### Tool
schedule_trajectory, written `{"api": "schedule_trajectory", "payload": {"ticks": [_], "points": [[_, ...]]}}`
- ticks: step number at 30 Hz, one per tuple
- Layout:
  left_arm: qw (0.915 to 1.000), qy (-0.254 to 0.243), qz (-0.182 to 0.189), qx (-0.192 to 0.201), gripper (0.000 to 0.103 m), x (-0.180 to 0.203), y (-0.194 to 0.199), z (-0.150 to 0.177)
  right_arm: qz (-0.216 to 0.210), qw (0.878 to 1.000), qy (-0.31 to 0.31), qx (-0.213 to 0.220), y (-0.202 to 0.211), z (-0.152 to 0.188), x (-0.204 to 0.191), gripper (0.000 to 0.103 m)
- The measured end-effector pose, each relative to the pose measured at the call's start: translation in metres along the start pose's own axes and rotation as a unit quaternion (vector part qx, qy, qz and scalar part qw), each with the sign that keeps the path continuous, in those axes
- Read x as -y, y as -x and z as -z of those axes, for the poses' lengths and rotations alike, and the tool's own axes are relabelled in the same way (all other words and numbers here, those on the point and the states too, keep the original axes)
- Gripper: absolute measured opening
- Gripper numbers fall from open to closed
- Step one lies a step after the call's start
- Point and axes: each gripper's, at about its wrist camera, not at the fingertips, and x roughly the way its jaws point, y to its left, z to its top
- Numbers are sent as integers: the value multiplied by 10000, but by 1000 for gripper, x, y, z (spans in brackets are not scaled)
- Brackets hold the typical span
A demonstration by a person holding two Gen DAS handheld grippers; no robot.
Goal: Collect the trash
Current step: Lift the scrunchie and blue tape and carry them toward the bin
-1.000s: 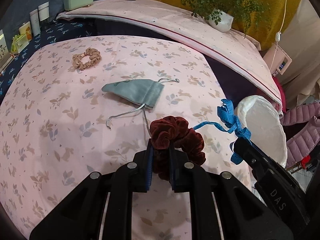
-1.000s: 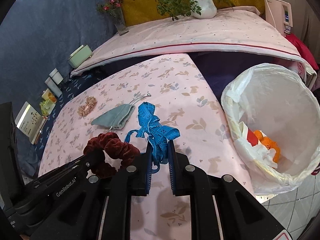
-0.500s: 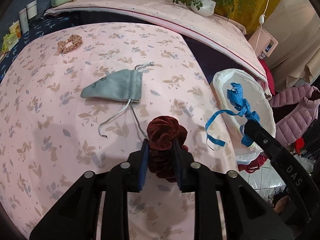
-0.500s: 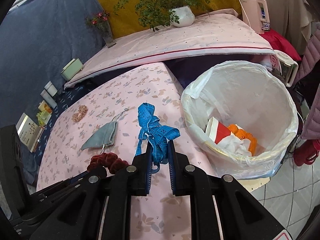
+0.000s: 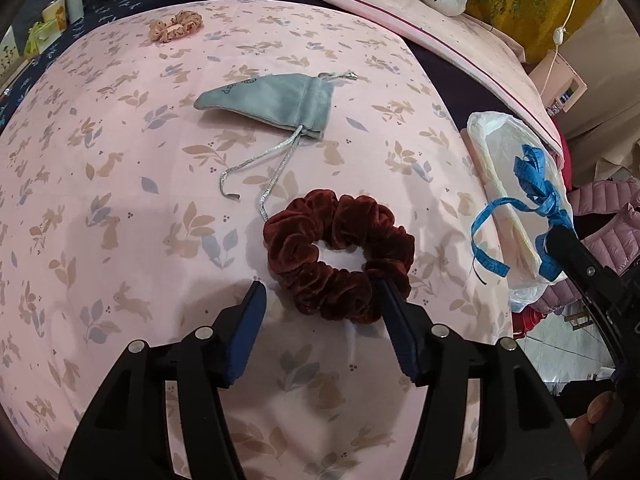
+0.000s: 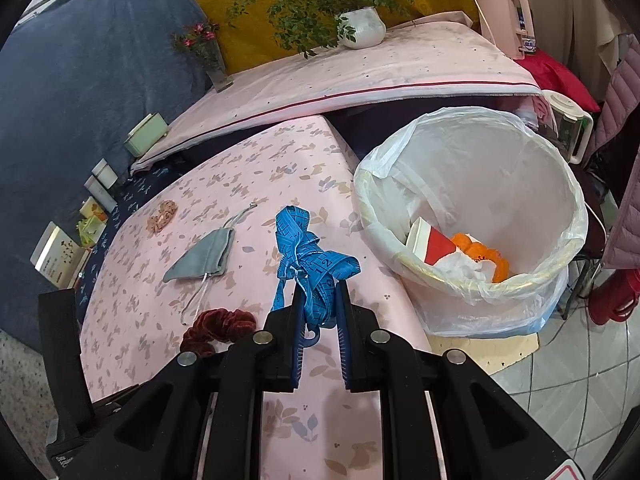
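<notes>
Right wrist view: we look over a pink leaf-print tablecloth point(image 6: 208, 240) to a white-lined trash bin point(image 6: 560, 184) standing just past the table's edge. Inside it we make out a red-and-white carton point(image 6: 432, 242), crumpled white paper and something orange point(image 6: 486, 258). Only this view gives us the bin's contents; it also shows a potted fern point(image 6: 362, 26) and a vase of pink flowers point(image 6: 208, 54) on the ledge behind.

In the left wrist view the bin is a sliver of plastic liner point(image 5: 508, 148) at the right, contents hidden, but the table items read clearly: a grey drawstring pouch point(image 5: 272, 100) mid-table, a peach scrunchie point(image 5: 176, 28) far back, and a dark red velvet scrunchie point(image 5: 340, 256) lying flat on the cloth.

Our left gripper point(image 5: 322, 308) has its jaws opening. The red scrunchie sits between and just ahead of the fingertips, its near edge against the right-hand pad, no longer pinched.

Our right gripper point(image 6: 318, 302) is clamped on a tangled blue measuring tape point(image 6: 308, 252), held above the table just short of the bin's rim.
</notes>
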Motion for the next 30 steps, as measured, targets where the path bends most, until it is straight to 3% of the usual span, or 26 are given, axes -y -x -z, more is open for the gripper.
{"api": "schedule_trajectory", "payload": {"ticks": [6,12,18,20,30], "points": [[9989,-200,-235,346,61,-1,13,-10,-20,10000,-40,2,2,1,3,14],[9984,-180,-394,350,60,-14,6,-18,-11,10000,-53,-12,2,0,5,14],[9992,-266,-270,138,41,-11,-11,-16,-9,10000,-44,-80,-5,0,4,14],[9991,-366,-185,93,17,-7,-12,-15,-5,10000,-24,-93,-6,0,3,14],[9962,-693,270,450,15,20,29,-14,-18,10000,-17,35,2,-6,1,14]]}}
